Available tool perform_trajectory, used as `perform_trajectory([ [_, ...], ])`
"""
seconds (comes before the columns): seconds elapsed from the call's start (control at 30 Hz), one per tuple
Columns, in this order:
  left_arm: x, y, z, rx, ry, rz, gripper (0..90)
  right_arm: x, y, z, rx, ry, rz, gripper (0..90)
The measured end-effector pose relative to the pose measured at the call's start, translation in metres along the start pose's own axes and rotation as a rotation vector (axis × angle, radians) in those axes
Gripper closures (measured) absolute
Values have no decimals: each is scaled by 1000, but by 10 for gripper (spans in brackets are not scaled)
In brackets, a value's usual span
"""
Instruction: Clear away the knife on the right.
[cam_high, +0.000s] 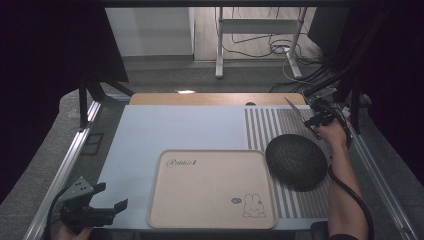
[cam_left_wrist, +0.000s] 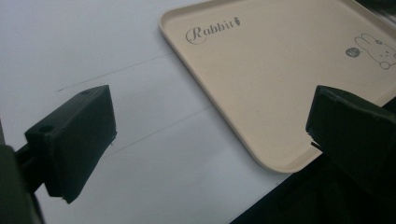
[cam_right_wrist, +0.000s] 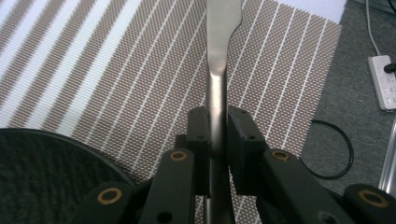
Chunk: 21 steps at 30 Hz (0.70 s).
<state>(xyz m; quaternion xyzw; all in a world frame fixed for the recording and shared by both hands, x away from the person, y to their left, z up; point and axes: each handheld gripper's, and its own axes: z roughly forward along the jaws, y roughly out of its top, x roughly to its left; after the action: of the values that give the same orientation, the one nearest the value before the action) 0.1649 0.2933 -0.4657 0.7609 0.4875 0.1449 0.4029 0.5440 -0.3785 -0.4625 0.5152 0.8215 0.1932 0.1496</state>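
Over the striped placemat (cam_right_wrist: 116, 70) at the desk's far right, the right gripper (cam_right_wrist: 217, 135) clamps a metal butter knife (cam_right_wrist: 219, 51), its long axis continuing forward from the jaws. Left gripper (cam_left_wrist: 205, 135) idles wide beside the beige tray (cam_left_wrist: 289, 88).

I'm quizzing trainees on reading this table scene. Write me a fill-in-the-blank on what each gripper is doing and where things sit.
1. The right gripper is shut on a ____ utensil.
2. The left gripper holds ____.
3. The word printed on the beige tray is ____.
4. The dark round bowl sits on the ____ placemat.

Missing words: metal; nothing; Rabbit; striped
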Motion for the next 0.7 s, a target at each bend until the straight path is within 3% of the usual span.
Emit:
perform_trajectory([
  [0.27,0,1,1,2,1,3,26,20,0,-10,-22,56,-13,802],
  [0.7,0,0,0,-3,-2,8,26,80,-8,-9,-9,107,-104,801],
])
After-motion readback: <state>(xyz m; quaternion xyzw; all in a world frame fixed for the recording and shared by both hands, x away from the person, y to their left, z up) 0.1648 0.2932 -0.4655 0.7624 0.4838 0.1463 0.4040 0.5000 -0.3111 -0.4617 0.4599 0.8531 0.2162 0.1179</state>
